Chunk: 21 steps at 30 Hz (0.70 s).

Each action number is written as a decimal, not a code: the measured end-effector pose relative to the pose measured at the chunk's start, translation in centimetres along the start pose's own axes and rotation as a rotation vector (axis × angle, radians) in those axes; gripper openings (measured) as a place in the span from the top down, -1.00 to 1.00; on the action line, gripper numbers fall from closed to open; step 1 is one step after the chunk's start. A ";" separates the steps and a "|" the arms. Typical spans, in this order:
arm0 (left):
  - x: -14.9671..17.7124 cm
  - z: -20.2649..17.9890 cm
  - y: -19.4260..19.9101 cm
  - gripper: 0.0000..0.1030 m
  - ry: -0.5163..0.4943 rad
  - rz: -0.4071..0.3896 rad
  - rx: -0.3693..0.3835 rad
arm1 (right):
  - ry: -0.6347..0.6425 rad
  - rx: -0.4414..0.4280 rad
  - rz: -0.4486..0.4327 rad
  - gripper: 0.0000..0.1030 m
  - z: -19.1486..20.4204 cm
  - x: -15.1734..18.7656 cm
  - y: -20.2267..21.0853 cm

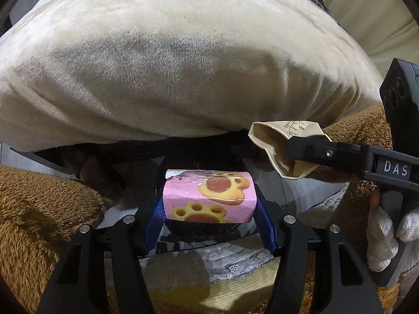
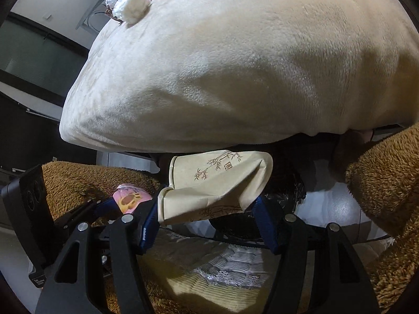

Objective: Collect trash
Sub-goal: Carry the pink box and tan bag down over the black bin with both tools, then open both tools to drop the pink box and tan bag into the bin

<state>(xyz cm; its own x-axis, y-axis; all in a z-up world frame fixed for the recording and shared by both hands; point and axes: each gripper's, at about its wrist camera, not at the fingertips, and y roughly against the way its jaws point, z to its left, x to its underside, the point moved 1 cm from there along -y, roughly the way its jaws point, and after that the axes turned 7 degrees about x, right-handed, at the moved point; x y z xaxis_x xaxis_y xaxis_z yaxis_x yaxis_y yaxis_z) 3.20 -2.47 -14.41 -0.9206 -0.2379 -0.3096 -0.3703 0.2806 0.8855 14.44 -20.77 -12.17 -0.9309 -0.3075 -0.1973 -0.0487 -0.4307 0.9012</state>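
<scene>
My left gripper (image 1: pixel 209 201) is shut on a pink packet with yellow paw prints (image 1: pixel 209 198), held above a dark round bin opening (image 1: pixel 204 231). My right gripper (image 2: pixel 207 206) is shut on a crushed beige paper cup with a bamboo print (image 2: pixel 214 183), held over the same dark bin (image 2: pixel 282 204). In the left wrist view the right gripper (image 1: pixel 293 154) comes in from the right with the cup (image 1: pixel 272 141). In the right wrist view the pink packet (image 2: pixel 131 198) shows at the left.
A cream plush-covered table (image 1: pixel 183 65) fills the upper view, with more trash at its far edge (image 2: pixel 131 7). Brown fuzzy fabric (image 1: pixel 39 209) flanks both sides (image 2: pixel 379 183). A patterned mat (image 2: pixel 222 272) lies below.
</scene>
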 end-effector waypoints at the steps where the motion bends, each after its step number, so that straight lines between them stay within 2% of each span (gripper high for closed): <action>1: 0.0 0.0 -0.3 -0.17 0.001 0.013 0.003 | -0.007 -0.002 0.013 -0.23 0.0 0.0 -0.4; 9: -0.1 0.2 -1.9 -0.17 -0.002 0.102 0.017 | -0.033 -0.040 0.067 -0.25 -0.2 -0.2 -1.7; 16: 0.1 0.4 -1.4 -0.17 0.002 0.082 0.055 | -0.052 -0.056 0.072 -0.27 -0.4 -0.4 -2.0; 17: 0.1 0.2 -1.5 -0.17 -0.003 0.087 0.057 | -0.052 -0.055 0.070 -0.38 -0.3 -0.4 -1.9; 18: 0.0 0.2 -1.8 -0.25 -0.008 0.094 0.062 | -0.053 -0.058 0.064 -0.50 -0.2 -0.4 -1.9; 19: 0.0 0.2 -2.0 -0.56 -0.009 0.102 0.069 | -0.059 -0.059 0.058 -0.58 -0.2 -0.5 -1.8; 20: -0.1 0.2 -2.1 -0.68 -0.005 0.107 0.073 | -0.070 -0.057 0.052 -0.68 -0.4 -0.5 -1.7; 21: -0.1 0.2 -2.3 -0.77 -0.001 0.112 0.071 | -0.080 -0.059 0.047 -0.71 -0.6 -0.6 -1.6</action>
<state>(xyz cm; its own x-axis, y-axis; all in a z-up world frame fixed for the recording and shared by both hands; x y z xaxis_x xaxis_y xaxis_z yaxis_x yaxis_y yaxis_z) 4.11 -2.86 -16.47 -0.9568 -0.2004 -0.2108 -0.2733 0.3707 0.8877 15.26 -20.37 -13.74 -0.9576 -0.2609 -0.1222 0.0146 -0.4675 0.8839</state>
